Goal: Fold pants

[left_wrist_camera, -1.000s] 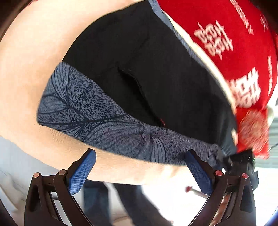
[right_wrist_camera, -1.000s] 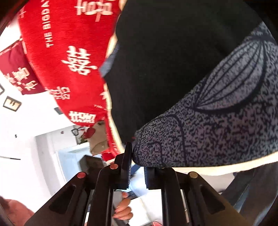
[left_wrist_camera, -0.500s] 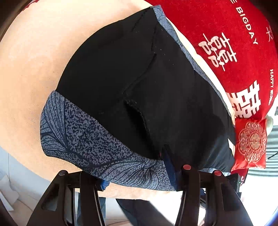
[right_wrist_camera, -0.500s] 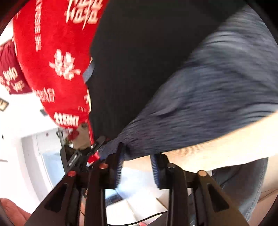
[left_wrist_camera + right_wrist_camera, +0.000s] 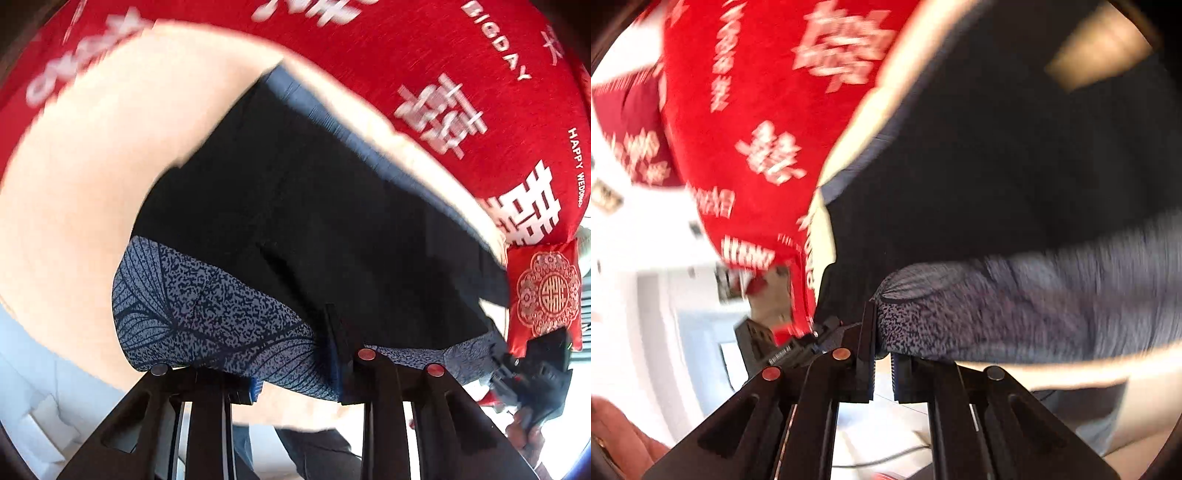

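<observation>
The pants (image 5: 295, 221) are black with a blue-grey leaf-patterned waistband (image 5: 207, 317) and lie on a cream surface (image 5: 81, 155). My left gripper (image 5: 295, 380) is shut on the waistband near its middle; the band bunches between the fingers. My right gripper (image 5: 882, 343) is shut on the waistband's end (image 5: 960, 317) in the right wrist view, which is blurred. The right gripper also shows at the lower right of the left wrist view (image 5: 532, 369).
A red blanket with white characters (image 5: 443, 74) lies beyond the pants, also in the right wrist view (image 5: 757, 129). A small red embroidered pillow (image 5: 543, 291) sits at the right. A person's legs in jeans (image 5: 314, 454) stand below the cream edge.
My left gripper closed from wide open onto the waistband. My right gripper loosened for a moment and is shut on the waistband's end again. Both views have moved and blurred.
</observation>
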`<state>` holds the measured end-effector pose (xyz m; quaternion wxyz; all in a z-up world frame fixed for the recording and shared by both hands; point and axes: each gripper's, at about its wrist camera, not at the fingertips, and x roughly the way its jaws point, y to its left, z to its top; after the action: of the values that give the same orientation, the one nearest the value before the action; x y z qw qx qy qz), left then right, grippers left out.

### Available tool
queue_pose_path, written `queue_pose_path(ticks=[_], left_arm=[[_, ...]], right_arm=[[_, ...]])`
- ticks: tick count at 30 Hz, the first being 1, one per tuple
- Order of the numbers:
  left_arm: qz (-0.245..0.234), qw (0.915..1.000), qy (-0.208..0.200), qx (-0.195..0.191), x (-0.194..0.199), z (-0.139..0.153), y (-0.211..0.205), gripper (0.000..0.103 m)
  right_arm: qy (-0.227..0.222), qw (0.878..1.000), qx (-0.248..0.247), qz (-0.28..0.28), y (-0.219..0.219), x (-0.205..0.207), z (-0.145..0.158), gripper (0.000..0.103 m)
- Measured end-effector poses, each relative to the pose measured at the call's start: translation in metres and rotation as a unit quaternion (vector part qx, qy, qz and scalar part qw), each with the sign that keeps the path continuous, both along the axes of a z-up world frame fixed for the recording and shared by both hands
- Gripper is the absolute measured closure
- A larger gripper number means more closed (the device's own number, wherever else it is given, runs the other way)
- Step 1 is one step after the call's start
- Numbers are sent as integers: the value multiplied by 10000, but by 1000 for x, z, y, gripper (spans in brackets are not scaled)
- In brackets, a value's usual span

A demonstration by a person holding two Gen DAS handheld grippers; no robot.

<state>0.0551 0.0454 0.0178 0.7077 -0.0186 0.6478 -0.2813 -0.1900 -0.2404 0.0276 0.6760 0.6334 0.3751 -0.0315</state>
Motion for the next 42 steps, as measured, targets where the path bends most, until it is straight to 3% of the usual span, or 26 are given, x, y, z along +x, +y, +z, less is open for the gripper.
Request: queue_pose_path(ticks=[3, 8, 9, 11, 13, 15, 17, 18, 20, 21, 22, 25, 27, 31, 33, 34, 36, 40, 42], left_arm=[[-20, 9993, -358, -100, 30, 19, -33, 73], [-2, 9962, -871, -20, 93, 5, -102, 69], [34, 9950, -998, 91, 105, -5, -114, 66], [104, 9917, -1227, 384, 123, -25, -134, 47], [232, 9882, -1336, 717, 141, -49, -152, 40], [350, 9853, -1284, 1072, 153, -67, -160, 38], [442, 9840, -1201, 1237, 157, -70, -165, 38], [495, 9836, -1202, 1248, 157, -64, -164, 38], [541, 9811, -1342, 1285, 151, -44, -158, 38], [544, 9795, -1428, 1309, 147, -35, -156, 38], [534, 9779, -1509, 1345, 142, -26, -153, 38], [385, 9755, -1603, 1456, 121, -11, -150, 38], [170, 9776, -1491, 1476, 104, -15, -156, 38], [-322, 9780, -1219, 1660, 86, -54, -191, 38], [-538, 9688, -1423, 1958, 81, -75, -210, 38], [-560, 9636, -1500, 2143, 81, -84, -216, 38], [-531, 9611, -1626, 2167, 78, -84, -219, 32], [-693, 9602, -1526, 2234, 65, -72, -219, 31], [-816, 9613, -1533, 2139, 53, -58, -219, 31]], right_arm=[[-35, 9990, -149, 423, -41, 37, 8, 94], [259, 9963, -80, 817, -115, 111, -30, 92], [356, 9947, -119, 957, -123, 124, -43, 92], [673, 9910, -262, 1128, -136, 148, -70, 92], [903, 9887, -290, 1165, -145, 161, -98, 91], [1032, 9881, -317, 1098, -152, 165, -117, 90], [1100, 9872, -352, 1102, -155, 167, -117, 90], [1118, 9859, -420, 1176, -154, 168, -113, 87], [1070, 9804, -805, 1446, -149, 168, -91, 70], [975, 9759, -1095, 1614, -145, 166, -75, 51], [848, 9723, -1335, 1722, -141, 165, -62, 43], [592, 9677, -1444, 1980, -124, 164, -42, 44], [624, 9630, -1434, 2196, -112, 167, -47, 48], [1004, 9445, -1943, 2453, -107, 192, -74, 50], [1363, 9265, -2419, 2538, -114, 206, -88, 50], [1341, 9313, -2305, 2482, -119, 208, -90, 50], [1311, 9379, -2186, 2354, -127, 206, -82, 50], [1413, 9266, -2387, 2540, -125, 190, -67, 31], [1555, 9187, -2523, 2612, -120, 183, -58, 30]])
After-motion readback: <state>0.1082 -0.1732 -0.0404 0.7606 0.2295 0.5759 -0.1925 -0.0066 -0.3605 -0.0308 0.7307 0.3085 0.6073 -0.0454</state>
